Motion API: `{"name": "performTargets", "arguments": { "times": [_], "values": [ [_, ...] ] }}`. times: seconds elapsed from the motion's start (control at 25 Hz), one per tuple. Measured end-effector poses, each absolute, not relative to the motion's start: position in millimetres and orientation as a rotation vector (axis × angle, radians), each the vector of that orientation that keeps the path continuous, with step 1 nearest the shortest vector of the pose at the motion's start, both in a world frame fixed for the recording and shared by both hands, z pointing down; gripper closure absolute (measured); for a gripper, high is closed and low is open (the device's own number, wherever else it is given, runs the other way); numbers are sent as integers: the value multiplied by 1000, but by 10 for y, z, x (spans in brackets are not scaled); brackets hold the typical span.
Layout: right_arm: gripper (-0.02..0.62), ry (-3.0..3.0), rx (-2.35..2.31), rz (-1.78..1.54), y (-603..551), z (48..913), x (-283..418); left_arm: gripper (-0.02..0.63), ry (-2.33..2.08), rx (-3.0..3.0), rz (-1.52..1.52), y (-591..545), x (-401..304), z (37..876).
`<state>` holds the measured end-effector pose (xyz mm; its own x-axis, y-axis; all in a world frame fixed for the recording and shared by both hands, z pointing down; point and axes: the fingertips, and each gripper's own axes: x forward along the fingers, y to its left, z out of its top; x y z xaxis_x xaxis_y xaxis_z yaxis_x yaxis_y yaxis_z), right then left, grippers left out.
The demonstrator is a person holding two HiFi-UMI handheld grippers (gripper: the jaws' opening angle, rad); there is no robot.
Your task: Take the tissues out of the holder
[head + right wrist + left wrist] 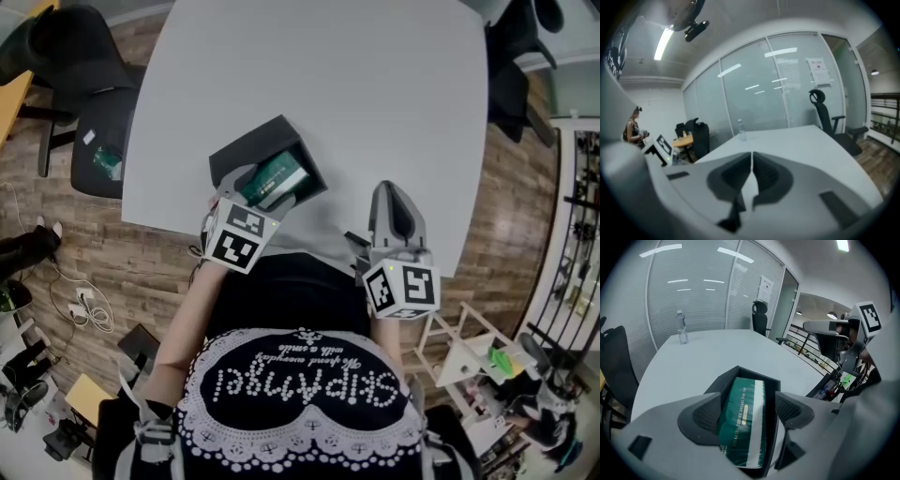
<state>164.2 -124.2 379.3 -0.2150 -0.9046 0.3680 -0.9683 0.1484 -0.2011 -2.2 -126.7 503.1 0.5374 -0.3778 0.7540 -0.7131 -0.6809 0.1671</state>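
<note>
Now the left gripper (746, 412) hangs tilted down over the near end of the black holder (258, 148), which lies on the grey table (356, 84) close to its near edge. Its jaws stand wide apart and they do not clamp anything. The green tissue pack (277, 176), with a white stripe along one side, is inside the holder and lies between the two jaws. In the left gripper view the left pad sits just beside the pack's left side. The right wall of the holder runs between the pack and the right pad, so on that side the wall stands in the way. I cannot tell if a pad touches the pack.

The right gripper (751, 164) is apart from the holder, over the near edge of the table on the person's right. Its jaws are together and nothing is between them.

Around the holder the table top is bare. Only a clear water bottle (683, 327) stands upright at the far side, well apart from the holder. A black office chair (760, 317) stands at the far end of the table, in front of a glass wall with blinds. More dark chairs (84, 84) stand on the wooden floor at the left side of the table. Another person (633, 129) is far in the background in the right gripper view.
</note>
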Motion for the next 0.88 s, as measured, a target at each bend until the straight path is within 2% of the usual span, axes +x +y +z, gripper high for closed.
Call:
{"name": "performTargets", "arguments": {
  "times": [0.88],
  "values": [
    [561, -2256, 1858, 607, -1245, 3789, 1659, 250, -816, 2192, 1204, -1215, -5, 5546]
  ]
}}
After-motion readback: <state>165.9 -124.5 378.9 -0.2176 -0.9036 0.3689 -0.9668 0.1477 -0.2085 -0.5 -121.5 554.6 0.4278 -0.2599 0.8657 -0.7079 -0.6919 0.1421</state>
